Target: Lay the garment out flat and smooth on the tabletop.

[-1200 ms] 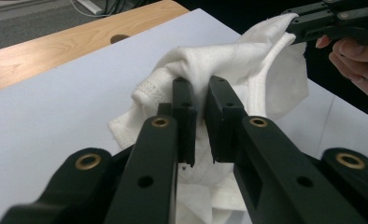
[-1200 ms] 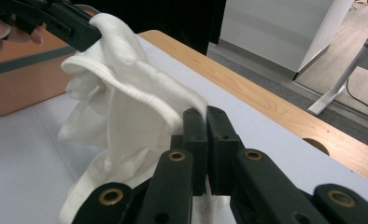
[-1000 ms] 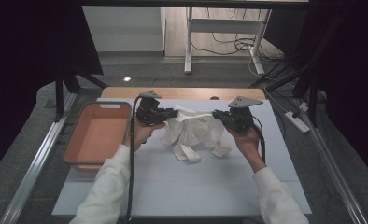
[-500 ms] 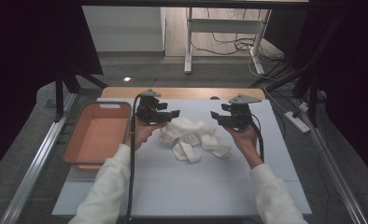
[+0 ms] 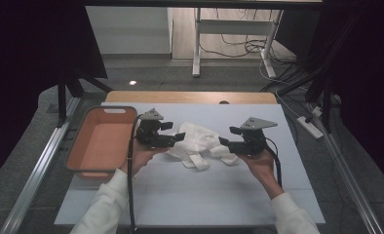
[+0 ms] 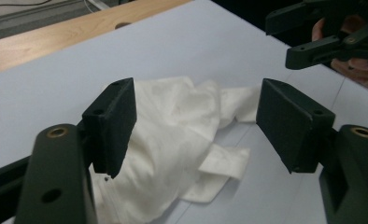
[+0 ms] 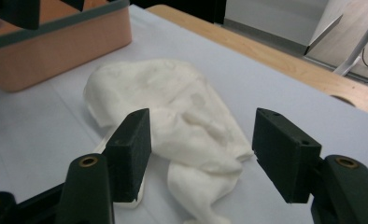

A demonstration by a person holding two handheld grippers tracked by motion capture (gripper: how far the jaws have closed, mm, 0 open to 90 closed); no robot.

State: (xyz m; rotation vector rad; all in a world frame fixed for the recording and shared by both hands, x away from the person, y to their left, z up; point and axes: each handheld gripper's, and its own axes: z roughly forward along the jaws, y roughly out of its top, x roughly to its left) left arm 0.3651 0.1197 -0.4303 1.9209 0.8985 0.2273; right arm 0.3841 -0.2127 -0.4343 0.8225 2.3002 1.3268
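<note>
The left gripper [image 5: 176, 138] has its jaws spread wide, nothing pressed between them; they have just been opening, and the white cloth [image 5: 198, 144] lies loose on the desk [image 5: 190, 195] beyond them. The right gripper [image 5: 226, 142] likewise stands with jaws apart and free of the cloth, which sits crumpled just ahead of its tips. The two grippers face each other across the heap, one on either side. The cloth rests in a rumpled pile near the middle of the desk, towards its far edge, one flap trailing towards the near side. An orange tray [image 5: 76, 146] stands at the desk's left edge, beside the left gripper.
</note>
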